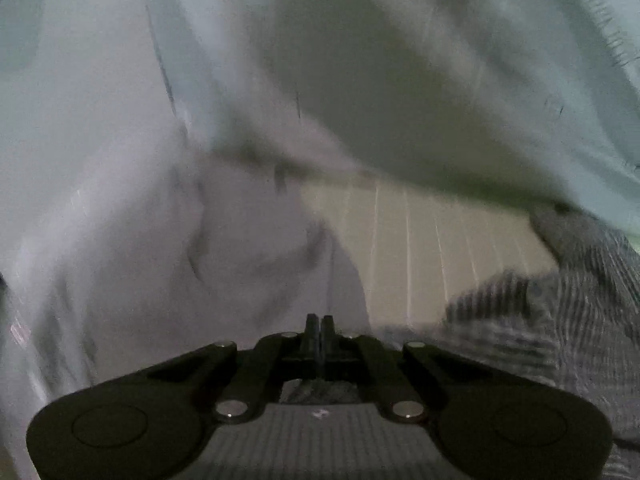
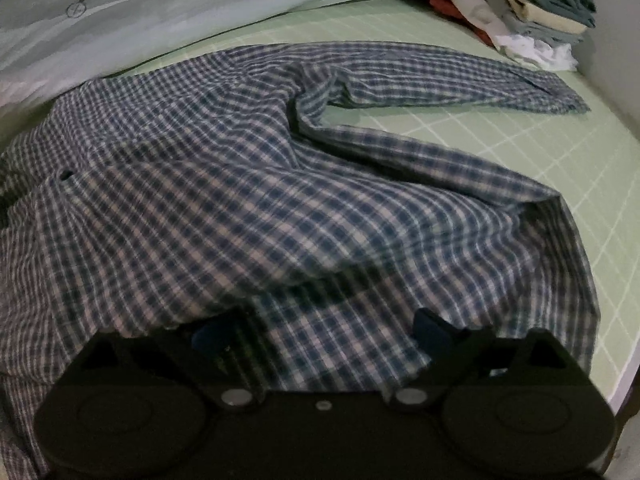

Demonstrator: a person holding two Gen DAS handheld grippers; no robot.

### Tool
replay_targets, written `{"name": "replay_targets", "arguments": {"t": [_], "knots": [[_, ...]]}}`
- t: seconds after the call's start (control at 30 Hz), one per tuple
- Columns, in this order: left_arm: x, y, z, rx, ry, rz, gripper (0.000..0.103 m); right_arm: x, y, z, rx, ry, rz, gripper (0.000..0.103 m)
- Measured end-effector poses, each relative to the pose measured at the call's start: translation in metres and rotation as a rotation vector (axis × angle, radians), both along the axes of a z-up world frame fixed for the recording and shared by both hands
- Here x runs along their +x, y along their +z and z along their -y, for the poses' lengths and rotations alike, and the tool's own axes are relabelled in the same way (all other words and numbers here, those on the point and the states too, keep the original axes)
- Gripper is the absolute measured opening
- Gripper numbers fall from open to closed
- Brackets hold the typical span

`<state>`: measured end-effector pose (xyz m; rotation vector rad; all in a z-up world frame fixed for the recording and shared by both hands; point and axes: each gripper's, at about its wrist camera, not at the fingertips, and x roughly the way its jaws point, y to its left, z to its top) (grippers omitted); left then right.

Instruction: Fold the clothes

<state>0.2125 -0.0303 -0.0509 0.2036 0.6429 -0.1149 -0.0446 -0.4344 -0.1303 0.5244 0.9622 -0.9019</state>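
Note:
A blue and white checked shirt lies crumpled on the green gridded mat, one sleeve stretched to the right. My right gripper is open, its fingers spread wide with a fold of the shirt lying between and over them. In the left wrist view my left gripper is shut, fingers pressed together; the blurred checked shirt lies under and right of it. I cannot tell if cloth is pinched.
A pale quilt bulks up close ahead of the left gripper and borders the mat's far side. A stack of folded clothes sits at the mat's far right corner. The mat's edge drops off at right.

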Motion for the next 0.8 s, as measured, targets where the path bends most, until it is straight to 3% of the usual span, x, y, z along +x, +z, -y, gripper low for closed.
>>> {"name": "replay_targets", "arguments": {"t": [0.07, 0.2, 0.27, 0.33, 0.4, 0.5, 0.67, 0.8], "knots": [[-0.006, 0.021, 0.004, 0.024, -0.009, 0.089, 0.0, -0.002, 0.0, -0.001, -0.002, -0.007, 0.006, 0.097], [-0.018, 0.032, 0.019, -0.006, -0.138, 0.082, 0.005, -0.004, 0.0, -0.002, -0.013, -0.012, 0.014, 0.097], [-0.021, 0.017, 0.03, 0.086, -0.186, 0.046, 0.006, -0.005, 0.0, -0.003, -0.016, -0.012, 0.019, 0.097], [-0.024, -0.005, 0.036, 0.17, -0.21, -0.02, 0.018, -0.006, 0.0, -0.005, -0.017, -0.01, 0.023, 0.097], [-0.025, -0.023, 0.034, 0.209, -0.204, -0.078, 0.044, -0.009, 0.0, -0.007, -0.015, -0.001, 0.023, 0.098], [-0.027, -0.046, 0.022, 0.217, -0.169, -0.159, 0.054, -0.012, 0.0, -0.007, -0.012, 0.002, 0.021, 0.099], [-0.017, -0.069, -0.004, 0.16, -0.072, -0.26, 0.071, -0.011, 0.0, -0.004, -0.006, 0.008, 0.011, 0.102], [-0.004, -0.08, -0.02, 0.1, -0.012, -0.331, 0.071, -0.005, 0.0, 0.0, 0.002, 0.01, 0.005, 0.103]]}}
